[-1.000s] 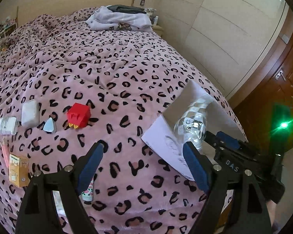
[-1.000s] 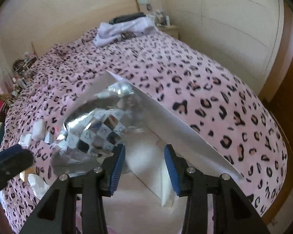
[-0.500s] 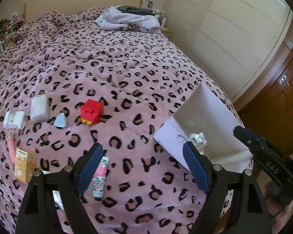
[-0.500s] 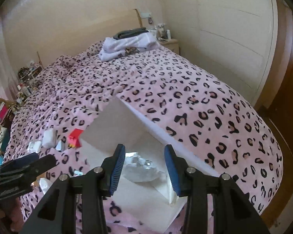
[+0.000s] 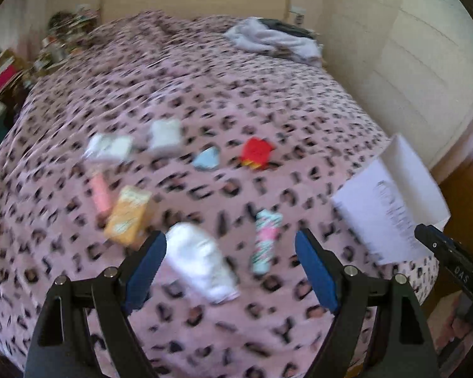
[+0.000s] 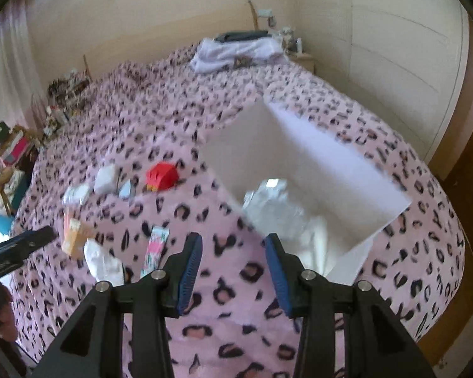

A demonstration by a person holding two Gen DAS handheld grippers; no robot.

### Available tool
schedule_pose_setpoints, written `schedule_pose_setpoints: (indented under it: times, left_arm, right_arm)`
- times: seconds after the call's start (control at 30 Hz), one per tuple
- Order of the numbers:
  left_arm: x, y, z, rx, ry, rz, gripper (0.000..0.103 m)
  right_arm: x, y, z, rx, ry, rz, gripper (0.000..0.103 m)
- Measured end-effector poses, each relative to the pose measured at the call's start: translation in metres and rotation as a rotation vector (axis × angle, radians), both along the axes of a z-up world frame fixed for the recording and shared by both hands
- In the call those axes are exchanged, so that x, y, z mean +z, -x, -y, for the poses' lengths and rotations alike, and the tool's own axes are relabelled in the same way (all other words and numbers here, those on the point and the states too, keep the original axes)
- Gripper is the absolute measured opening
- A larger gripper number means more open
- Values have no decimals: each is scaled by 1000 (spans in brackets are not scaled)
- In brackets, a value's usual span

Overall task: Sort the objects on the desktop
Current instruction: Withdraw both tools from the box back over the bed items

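motion-blurred white packet [image 5: 201,260], perhaps tissues

Two downward wrist views, somewhat blurred, sharing bedspread [image 5: 268,100]

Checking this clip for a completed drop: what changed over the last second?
The silver checkered bag, held by the right gripper a second ago, now lies in the white box; the jaws stand empty. The left gripper, open, swung from the box toward the white pouch and floral tube. Items on the bedspread stayed put.
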State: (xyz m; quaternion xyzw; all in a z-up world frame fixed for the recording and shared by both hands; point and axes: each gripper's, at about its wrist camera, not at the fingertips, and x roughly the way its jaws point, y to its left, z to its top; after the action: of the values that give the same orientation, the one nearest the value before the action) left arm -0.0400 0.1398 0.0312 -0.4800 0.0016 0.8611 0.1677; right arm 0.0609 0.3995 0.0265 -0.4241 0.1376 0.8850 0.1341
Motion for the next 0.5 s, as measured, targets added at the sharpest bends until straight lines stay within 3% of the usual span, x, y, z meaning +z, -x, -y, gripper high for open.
schedule_pose_setpoints:
  times: [0.23, 0.5]
  left_arm:
    - [-31, -20, 79, 122, 15, 53, 85]
    - [-47, -29, 110, 182, 40, 74, 85]
  right_arm:
    - [-22, 4, 21, 10, 19, 44, 42]
    - [-33, 32, 90, 125, 46, 49, 42]
